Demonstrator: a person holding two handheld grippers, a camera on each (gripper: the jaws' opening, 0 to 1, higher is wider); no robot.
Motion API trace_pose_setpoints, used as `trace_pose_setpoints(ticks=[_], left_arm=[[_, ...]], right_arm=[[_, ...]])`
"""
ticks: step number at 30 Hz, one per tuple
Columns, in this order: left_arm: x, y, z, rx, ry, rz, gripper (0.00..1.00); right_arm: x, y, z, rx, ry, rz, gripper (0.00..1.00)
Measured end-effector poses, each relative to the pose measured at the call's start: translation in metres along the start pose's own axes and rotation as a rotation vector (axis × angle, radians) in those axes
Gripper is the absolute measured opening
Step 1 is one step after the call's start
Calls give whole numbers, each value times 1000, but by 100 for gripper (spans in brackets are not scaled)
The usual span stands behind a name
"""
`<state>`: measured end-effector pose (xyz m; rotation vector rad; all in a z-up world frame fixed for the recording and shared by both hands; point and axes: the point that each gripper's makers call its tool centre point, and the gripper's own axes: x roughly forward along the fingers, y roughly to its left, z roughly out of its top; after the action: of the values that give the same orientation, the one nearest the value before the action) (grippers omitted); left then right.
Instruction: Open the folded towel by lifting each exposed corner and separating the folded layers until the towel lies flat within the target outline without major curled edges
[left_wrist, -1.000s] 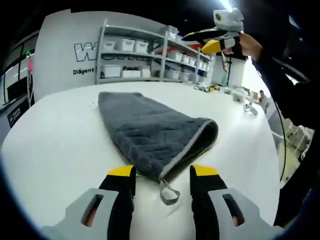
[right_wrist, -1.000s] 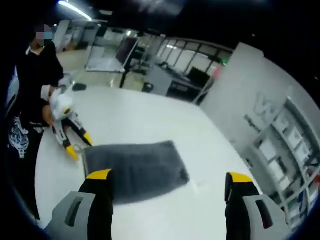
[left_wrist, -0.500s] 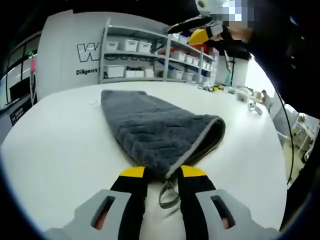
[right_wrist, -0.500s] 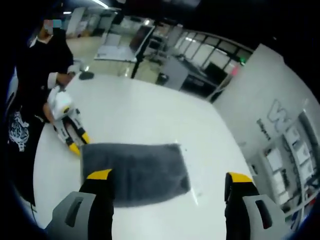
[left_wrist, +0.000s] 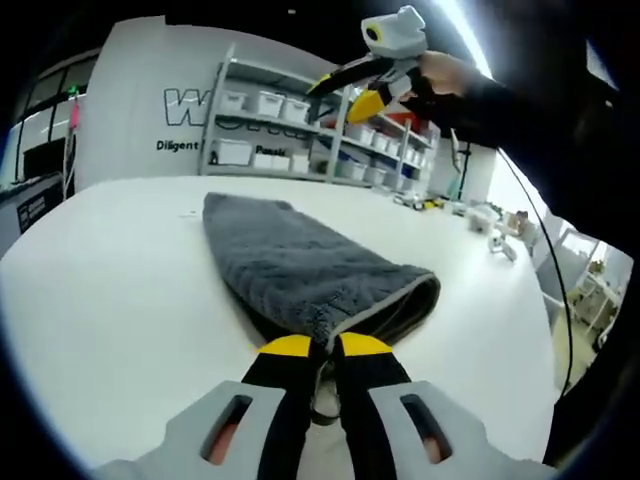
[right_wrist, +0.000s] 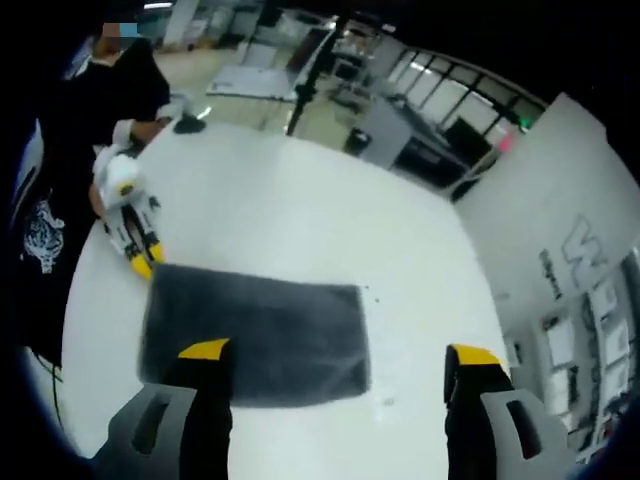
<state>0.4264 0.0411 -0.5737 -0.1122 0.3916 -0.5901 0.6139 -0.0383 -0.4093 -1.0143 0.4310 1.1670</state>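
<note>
Left jaws: pinched together on the near corner of the folded grey towel (left_wrist: 300, 265), the left gripper (left_wrist: 324, 345) holding it where the pale edge binding meets the hanging loop (left_wrist: 322, 398).
Right jaws: spread wide with nothing between them; the right gripper (right_wrist: 340, 352) hangs high above the table, looking down.
Towel: folded, dark grey with a stitched pattern, lying on the white table (left_wrist: 110, 280); from the left gripper view it runs from the near edge toward the far side, its right fold gaping slightly open.
Towel from above: in the right gripper view a dark rectangle, the left gripper touching its left corner.
Person: dark sleeve and hand (left_wrist: 450, 75) holding the right gripper up at the far right.
Far background: shelving with white bins (left_wrist: 270, 105) against a lettered wall.
</note>
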Motion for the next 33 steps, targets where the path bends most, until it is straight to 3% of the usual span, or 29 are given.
trace_pose_setpoints(ticks=[4,17,33], left_arm=[[0,0,5,-45,-20,-24,4],[1,-4,12,-89,-59,-83,2],[1,-4,16,-125,-66,-114,2]], right_arm=[[7,-2,-2,-119,22,23,89],[21,-15,-2,-165,100,80,84],[52,-28,15,-184,125,135,79]])
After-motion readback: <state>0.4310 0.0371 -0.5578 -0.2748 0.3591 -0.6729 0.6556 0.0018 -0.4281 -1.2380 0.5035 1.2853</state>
